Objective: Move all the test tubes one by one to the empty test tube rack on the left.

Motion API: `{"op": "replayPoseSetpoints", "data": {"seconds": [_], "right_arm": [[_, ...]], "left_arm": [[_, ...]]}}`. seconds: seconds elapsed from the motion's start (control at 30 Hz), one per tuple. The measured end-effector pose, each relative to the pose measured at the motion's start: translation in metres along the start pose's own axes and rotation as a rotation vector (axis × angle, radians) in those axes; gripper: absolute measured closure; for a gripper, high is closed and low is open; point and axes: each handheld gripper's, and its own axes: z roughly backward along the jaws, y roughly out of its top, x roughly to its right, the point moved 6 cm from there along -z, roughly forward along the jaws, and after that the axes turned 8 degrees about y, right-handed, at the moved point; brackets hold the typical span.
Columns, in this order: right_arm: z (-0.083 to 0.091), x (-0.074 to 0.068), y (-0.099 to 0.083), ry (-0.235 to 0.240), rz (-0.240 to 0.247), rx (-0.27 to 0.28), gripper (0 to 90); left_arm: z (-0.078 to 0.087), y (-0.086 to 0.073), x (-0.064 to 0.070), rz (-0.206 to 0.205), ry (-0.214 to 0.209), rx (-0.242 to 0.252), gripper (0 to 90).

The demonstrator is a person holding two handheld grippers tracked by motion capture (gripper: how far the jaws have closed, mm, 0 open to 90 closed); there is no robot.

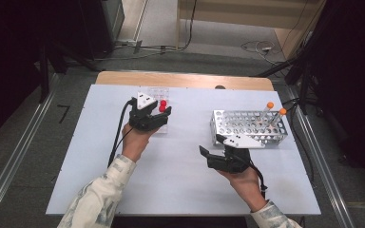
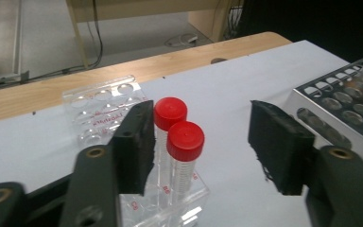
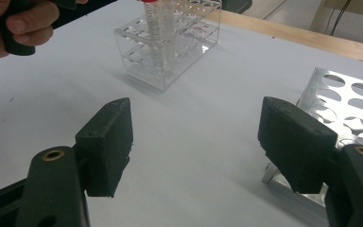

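1. High view: the left gripper (image 1: 159, 114) is seen at the clear rack (image 1: 158, 110), which stands toward the far left of the table (image 1: 180, 180); two red-capped tubes (image 1: 162, 105) stand upright in that rack.
2. In the left gripper view, the jaws are spread wide. The near tube (image 2: 184, 156) stands between them, close to the left jaw but apparently untouched by either; the far tube (image 2: 169, 125) stands just behind it.
3. The right gripper (image 1: 208, 154) is held low over bare table, near the front corner of the metal rack (image 1: 249, 127). Its jaws are spread and nothing is held.
4. Two orange-capped tubes (image 1: 275, 108) are seen leaning in the far end of the metal rack.
5. Step judged in hand: approach to the near tube, before any grasp.
6. Next move judged necessary: the left gripper is to be centred on the near tube below its cap, closed without catching the far tube, then lifted straight up.
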Motion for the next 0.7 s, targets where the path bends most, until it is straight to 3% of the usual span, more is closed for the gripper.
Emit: {"op": "replayPoseSetpoints", "data": {"seconds": [0.13,0.23,0.43,0.7], "right_arm": [[0.001,0.002,-0.001,-0.006,-0.001,0.001,25.7],[0.002,0.004,-0.001,-0.013,-0.006,0.002,25.7],[0.012,0.018,-0.004,-0.047,-0.029,0.009,25.7],[0.037,0.051,-0.016,-0.137,-0.071,0.025,25.8]], "left_arm": [[0.008,-0.004,0.004,0.002,-0.017,-0.032,23.7],[0.015,-0.008,0.004,0.026,-0.031,-0.032,17.9],[0.026,-0.015,0.003,0.039,-0.036,-0.041,12.5],[0.042,-0.023,0.004,0.038,-0.048,-0.04,12.6]]}}
